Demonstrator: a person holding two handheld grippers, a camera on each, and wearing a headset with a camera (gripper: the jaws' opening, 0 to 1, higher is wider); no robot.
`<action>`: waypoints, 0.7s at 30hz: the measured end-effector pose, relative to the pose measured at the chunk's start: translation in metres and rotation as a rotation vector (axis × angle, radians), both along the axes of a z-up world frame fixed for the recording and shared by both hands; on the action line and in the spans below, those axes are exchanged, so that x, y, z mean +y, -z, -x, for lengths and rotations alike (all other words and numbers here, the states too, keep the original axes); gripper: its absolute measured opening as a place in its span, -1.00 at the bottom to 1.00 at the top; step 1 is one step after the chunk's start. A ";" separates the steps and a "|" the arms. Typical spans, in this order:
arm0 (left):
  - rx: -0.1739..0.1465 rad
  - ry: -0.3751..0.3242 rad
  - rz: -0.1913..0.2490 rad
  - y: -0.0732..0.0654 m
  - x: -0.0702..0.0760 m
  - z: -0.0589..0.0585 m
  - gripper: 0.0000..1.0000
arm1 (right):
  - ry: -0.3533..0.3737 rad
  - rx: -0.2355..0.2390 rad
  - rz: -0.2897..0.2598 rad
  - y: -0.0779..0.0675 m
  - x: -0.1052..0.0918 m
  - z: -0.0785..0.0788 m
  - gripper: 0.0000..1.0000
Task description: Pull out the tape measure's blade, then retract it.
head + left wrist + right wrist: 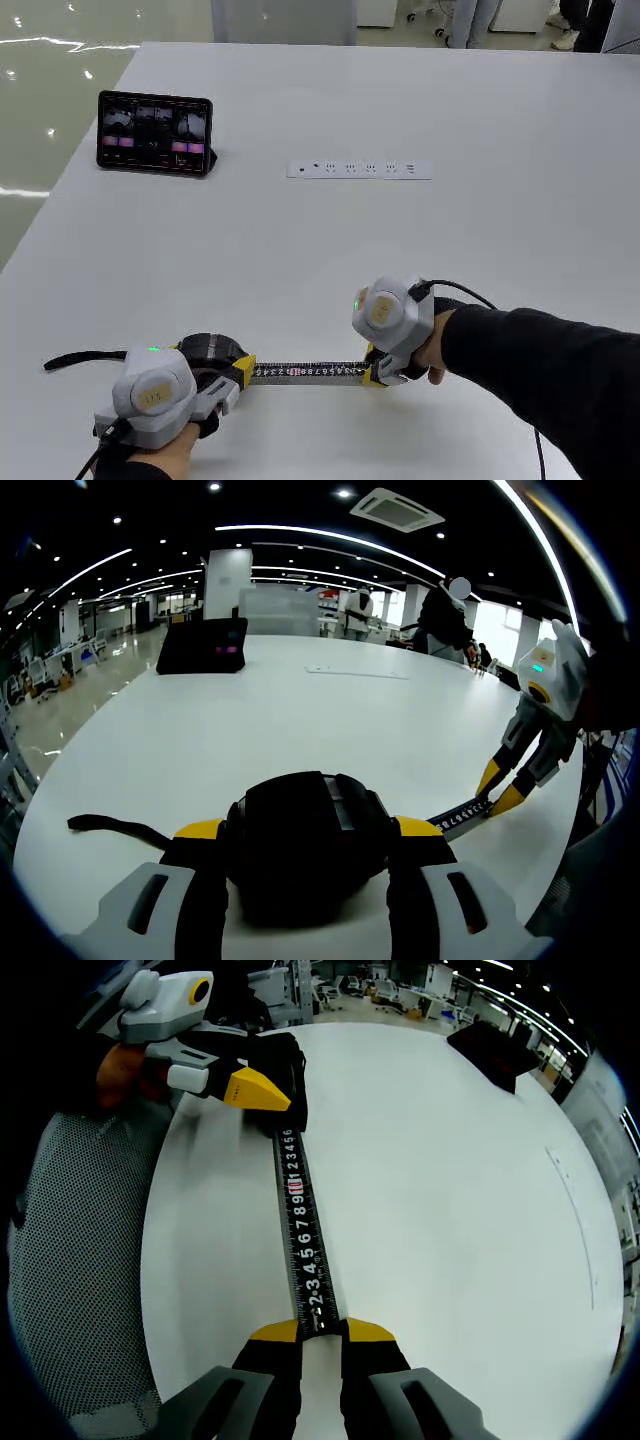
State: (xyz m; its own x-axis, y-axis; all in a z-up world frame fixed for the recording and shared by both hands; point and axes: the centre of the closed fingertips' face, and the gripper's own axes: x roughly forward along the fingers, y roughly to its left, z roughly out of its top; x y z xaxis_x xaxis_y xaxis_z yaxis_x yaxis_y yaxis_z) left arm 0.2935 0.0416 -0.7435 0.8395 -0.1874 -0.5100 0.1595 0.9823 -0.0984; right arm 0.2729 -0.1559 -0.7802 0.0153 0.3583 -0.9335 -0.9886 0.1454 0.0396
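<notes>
**Q:** How does each tool stand?

**A:** The left tool (pixel 310 830) is closed on the round black tape-measure case (pixel 305 850), with one yellow-tipped jaw on either side of it. The right tool (pixel 320 1332) pinches the free end of the black numbered blade (pixel 303 1230) between its yellow tips.

**Q:** Where does the tape measure lie relative to them?

**A:** It lies on the white table (pixel 400 240), near the front edge. The blade runs flat and straight from the case, at the left tool, across to the right tool. A black strap (pixel 80 358) trails leftward from the case. Farther back, well apart from both tools, are a dark tablet (pixel 155 132) and a white power strip (pixel 360 169).
</notes>
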 end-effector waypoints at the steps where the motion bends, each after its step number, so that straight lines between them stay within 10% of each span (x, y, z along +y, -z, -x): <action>1: 0.000 0.000 0.000 0.000 0.000 0.000 0.20 | -0.002 -0.001 0.000 0.000 0.000 0.000 -0.79; 21: -0.001 0.000 0.000 0.000 0.000 0.001 0.20 | -0.010 -0.002 -0.011 0.000 0.008 0.000 -0.79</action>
